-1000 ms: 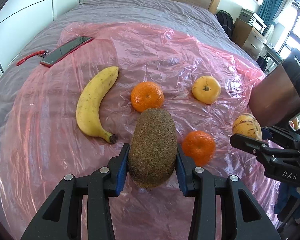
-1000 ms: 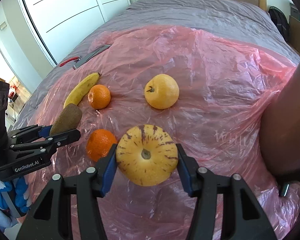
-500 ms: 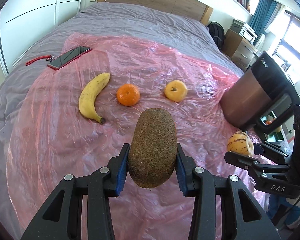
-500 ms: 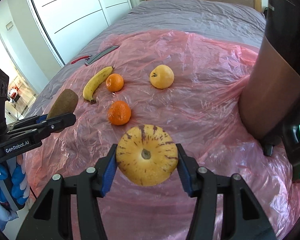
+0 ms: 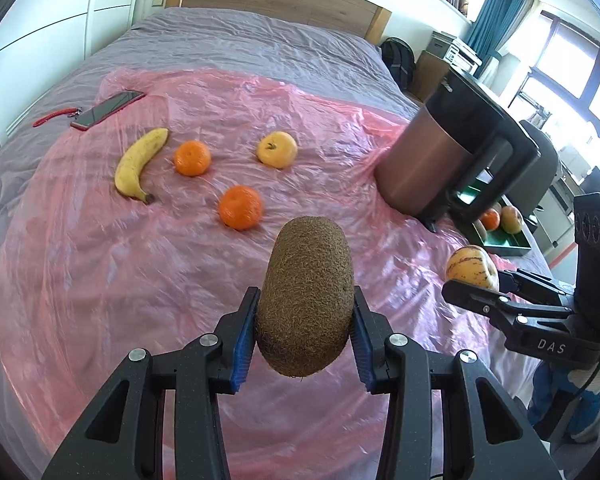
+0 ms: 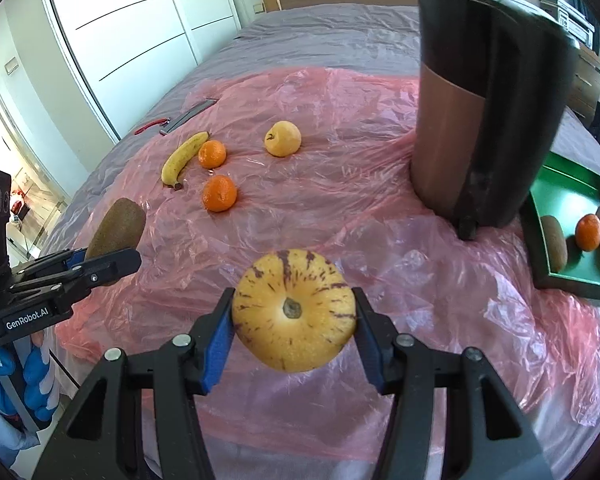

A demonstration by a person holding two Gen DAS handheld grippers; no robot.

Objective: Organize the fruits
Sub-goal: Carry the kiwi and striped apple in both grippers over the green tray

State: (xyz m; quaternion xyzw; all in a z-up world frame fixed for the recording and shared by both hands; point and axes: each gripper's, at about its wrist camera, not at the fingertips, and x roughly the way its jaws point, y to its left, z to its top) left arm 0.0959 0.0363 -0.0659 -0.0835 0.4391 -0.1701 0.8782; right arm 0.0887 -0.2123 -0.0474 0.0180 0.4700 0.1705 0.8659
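Observation:
My left gripper (image 5: pixel 305 334) is shut on a brown fuzzy kiwi (image 5: pixel 306 296), held above the pink plastic sheet (image 5: pixel 100 264). My right gripper (image 6: pixel 294 326) is shut on a yellow purple-streaked pepino melon (image 6: pixel 294 310). Each gripper also shows in the other's view: the right gripper (image 5: pixel 478 286) with the melon (image 5: pixel 470 268), the left gripper (image 6: pixel 114 254) with the kiwi (image 6: pixel 116 228). On the sheet lie a banana (image 5: pixel 138 164), two tangerines (image 5: pixel 192 158) (image 5: pixel 241 207) and a yellow apple-like fruit (image 5: pixel 277 149). A green tray (image 6: pixel 564 196) at the right holds a kiwi, a tangerine and other fruit.
A tall copper and black jug (image 6: pixel 480 120) stands between the loose fruit and the tray. A phone (image 5: pixel 108 108) with a red strap lies at the sheet's far left corner. The sheet covers a grey bed (image 5: pixel 240 44); a blue-gloved hand (image 6: pixel 28 376) shows low at the left.
Both grippers have pulled back and risen with their fruit still held. The loose fruit now looks smaller and farther off, and the jug and green tray have come into view at the right.

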